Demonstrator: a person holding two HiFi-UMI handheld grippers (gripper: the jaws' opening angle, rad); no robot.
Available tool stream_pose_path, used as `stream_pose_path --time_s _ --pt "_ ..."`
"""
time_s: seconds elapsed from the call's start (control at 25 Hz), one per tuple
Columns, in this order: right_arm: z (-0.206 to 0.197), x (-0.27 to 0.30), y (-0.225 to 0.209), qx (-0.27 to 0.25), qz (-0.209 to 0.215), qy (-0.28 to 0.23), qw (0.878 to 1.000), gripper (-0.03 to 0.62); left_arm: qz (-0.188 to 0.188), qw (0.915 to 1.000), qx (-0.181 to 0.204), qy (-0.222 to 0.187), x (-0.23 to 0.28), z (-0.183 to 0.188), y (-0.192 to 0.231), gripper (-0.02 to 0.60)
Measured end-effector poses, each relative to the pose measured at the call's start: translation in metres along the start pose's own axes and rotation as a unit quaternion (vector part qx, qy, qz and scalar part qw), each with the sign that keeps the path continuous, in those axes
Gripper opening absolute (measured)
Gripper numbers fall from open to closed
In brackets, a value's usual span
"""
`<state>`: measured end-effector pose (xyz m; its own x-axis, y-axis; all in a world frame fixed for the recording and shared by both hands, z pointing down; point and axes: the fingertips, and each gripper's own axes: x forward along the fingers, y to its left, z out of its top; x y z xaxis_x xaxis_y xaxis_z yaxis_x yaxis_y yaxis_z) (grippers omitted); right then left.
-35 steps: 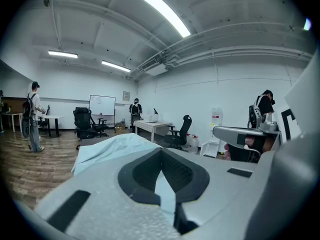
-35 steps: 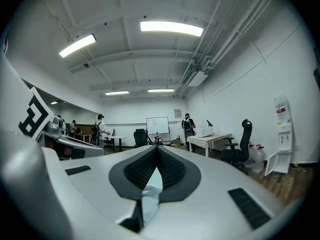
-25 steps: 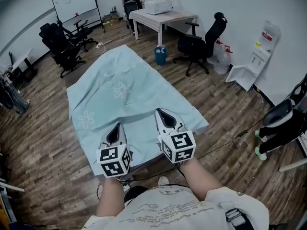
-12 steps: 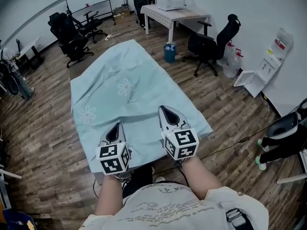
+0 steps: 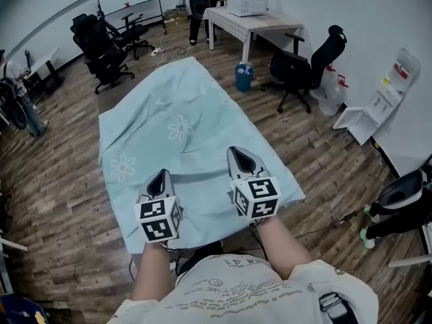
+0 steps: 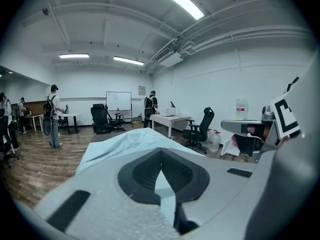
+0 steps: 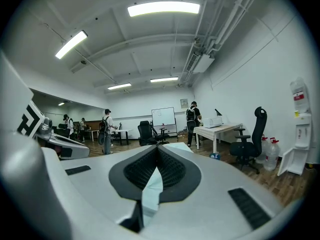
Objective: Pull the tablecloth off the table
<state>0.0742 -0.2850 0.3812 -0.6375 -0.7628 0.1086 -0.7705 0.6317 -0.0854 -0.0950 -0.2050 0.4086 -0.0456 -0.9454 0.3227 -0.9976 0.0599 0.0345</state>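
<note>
The left claw (image 5: pixel 160 178) and the right claw (image 5: pixel 239 155) are each pressed together on a fold of the pale blue tablecloth (image 5: pixel 172 117), pinching its near edge side by side. The cloth, printed with white flowers, lies spread over the desk, hiding it. Past its far end stand a blue bin (image 5: pixel 244 77) and a black office chair (image 5: pixel 307 69).

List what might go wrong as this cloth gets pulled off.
The left gripper and right gripper each pinch only a thin fold of the cloth, so it may slip out under a hard pull. The cloth hangs down over the sides and far end, so it could snag on a corner underneath.
</note>
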Motion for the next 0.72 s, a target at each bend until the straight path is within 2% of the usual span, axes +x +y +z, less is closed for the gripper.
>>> stream_pose_path --time_s 0.36,0.72 --pt "-0.02 0.078 -0.043 -0.009 -0.011 0.044 0.999 0.014 0.028 0.9987 -0.032 0.028 0.074 -0.009 0.054 0.012" --pt "-0.058 0.16 -0.08 -0.02 -0.018 0.081 0.996 0.014 0.071 0.9908 -0.087 0.074 0.131 -0.049 0.129 0.012"
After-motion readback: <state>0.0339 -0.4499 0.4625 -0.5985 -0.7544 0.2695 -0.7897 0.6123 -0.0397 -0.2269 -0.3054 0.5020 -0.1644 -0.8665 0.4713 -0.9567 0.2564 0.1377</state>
